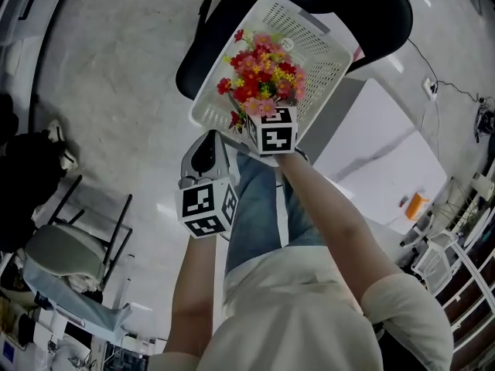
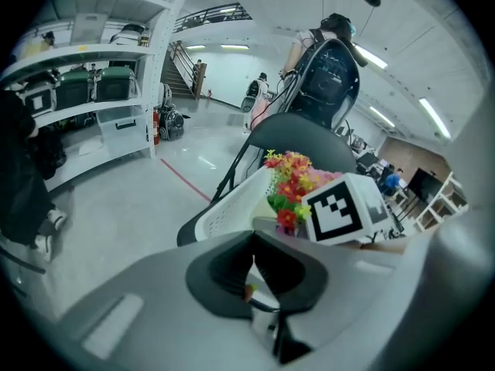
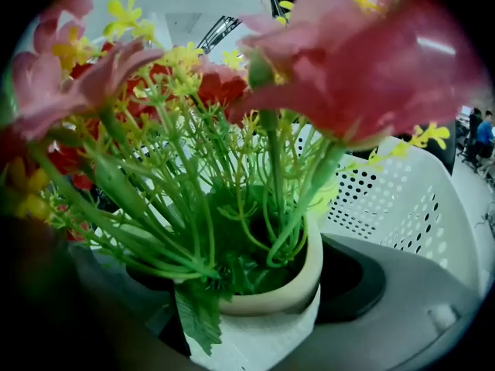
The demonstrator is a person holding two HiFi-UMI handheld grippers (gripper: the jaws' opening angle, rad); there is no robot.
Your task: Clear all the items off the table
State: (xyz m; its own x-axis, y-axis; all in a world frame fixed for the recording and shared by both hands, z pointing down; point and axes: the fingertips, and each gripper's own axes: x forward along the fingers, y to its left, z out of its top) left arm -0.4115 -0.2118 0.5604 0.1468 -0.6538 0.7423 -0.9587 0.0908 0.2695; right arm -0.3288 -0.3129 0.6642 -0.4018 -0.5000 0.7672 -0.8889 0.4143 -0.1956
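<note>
— Where's the flower pot [image 3: 267, 315] relative to the right gripper [image 1: 267, 122]?

— Right between its jaws. In the right gripper view the dark pads press the white pot from 9 and 3 o'clock, so the gripper is clamped on it, open only as wide as the pot. The pot stands upright, and the red, pink and yellow flowers [image 1: 263, 76] fill the view from 9 round to 2 o'clock.

— And in the head view?

— The flowers sit at 12 o'clock of that gripper's marker cube, over the open top of the white basket [image 1: 329, 49]. The basket rests on a black chair [image 1: 371, 10]. (Whether the pot's base touches the basket floor, I can't tell.)

— The left gripper [image 1: 207, 161]?

— At 8 o'clock of the right one, clear of the basket. Its jaws are pressed together with nothing between them.

— The table?

— A white table [image 1: 387, 157] lies at 4 o'clock of the basket, with a small orange thing [image 1: 416, 205] on it.
</note>
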